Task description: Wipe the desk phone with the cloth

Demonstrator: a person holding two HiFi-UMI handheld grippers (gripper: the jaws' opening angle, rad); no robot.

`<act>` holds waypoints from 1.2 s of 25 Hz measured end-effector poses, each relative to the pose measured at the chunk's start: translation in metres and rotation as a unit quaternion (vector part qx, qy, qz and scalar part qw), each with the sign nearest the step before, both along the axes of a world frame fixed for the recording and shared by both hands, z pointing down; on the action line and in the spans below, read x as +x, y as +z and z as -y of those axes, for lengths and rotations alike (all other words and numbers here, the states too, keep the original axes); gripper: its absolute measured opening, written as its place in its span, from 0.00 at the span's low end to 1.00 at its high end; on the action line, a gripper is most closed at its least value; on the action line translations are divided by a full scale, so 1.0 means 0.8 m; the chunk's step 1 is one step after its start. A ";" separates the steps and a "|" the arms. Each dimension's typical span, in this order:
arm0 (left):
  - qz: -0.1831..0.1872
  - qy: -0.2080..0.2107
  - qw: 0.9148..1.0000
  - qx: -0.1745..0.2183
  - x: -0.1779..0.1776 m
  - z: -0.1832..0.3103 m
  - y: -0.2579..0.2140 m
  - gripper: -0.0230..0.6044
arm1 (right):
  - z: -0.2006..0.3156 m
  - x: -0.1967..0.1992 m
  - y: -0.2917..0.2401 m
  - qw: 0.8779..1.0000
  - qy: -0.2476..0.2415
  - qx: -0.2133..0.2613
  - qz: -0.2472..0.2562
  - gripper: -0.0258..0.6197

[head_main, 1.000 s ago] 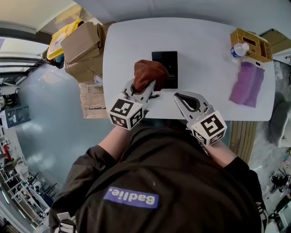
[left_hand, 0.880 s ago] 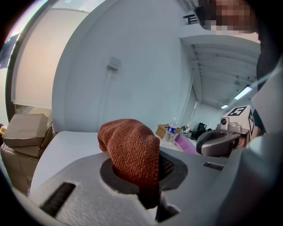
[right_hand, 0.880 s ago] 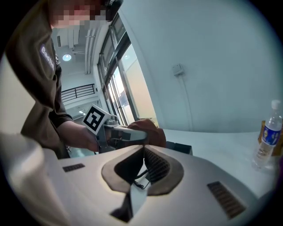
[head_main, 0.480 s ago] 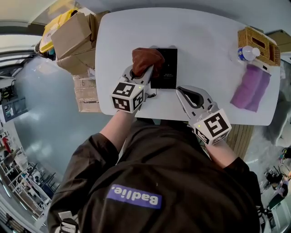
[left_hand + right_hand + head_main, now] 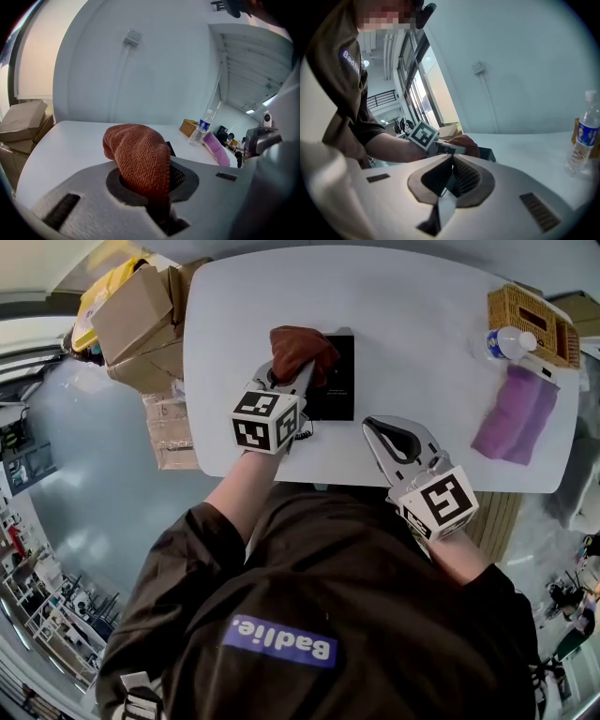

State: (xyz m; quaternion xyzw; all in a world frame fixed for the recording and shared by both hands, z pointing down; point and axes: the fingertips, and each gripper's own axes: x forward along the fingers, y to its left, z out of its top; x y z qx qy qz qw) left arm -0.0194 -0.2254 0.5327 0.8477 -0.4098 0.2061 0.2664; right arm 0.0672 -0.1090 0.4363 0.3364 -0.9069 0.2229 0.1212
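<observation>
A black desk phone (image 5: 337, 381) lies flat on the white table (image 5: 422, 306). My left gripper (image 5: 298, 381) is shut on a bunched rust-brown cloth (image 5: 300, 346), which rests on the phone's far left corner. In the left gripper view the cloth (image 5: 138, 157) bulges out between the jaws and hides most of the phone (image 5: 169, 149). My right gripper (image 5: 373, 430) is shut with nothing in it, near the table's front edge, right of the phone. The right gripper view shows its jaws closed (image 5: 451, 164), with the left gripper and the cloth (image 5: 466, 144) beyond them.
A wicker basket (image 5: 530, 315), a water bottle (image 5: 502, 341) and a purple cloth (image 5: 525, 413) sit at the table's far right. Cardboard boxes (image 5: 141, 320) are stacked on the floor left of the table.
My left gripper has pushed the cloth away from me along the phone's left side, toward its far corner. The right gripper has stayed about where it was.
</observation>
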 end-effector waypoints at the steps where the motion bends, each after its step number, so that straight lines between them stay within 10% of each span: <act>1: 0.000 0.001 1.000 -0.001 0.003 0.001 0.001 0.13 | 0.001 0.003 0.001 1.000 0.002 -0.002 0.001 0.09; 17: -0.013 0.062 0.998 -0.019 0.102 -0.017 0.013 0.13 | -0.002 0.032 0.013 1.000 0.016 -0.027 0.003 0.09; 30: 0.010 0.012 0.999 -0.030 0.015 -0.031 0.028 0.13 | -0.004 0.001 0.007 1.000 -0.018 -0.019 0.003 0.09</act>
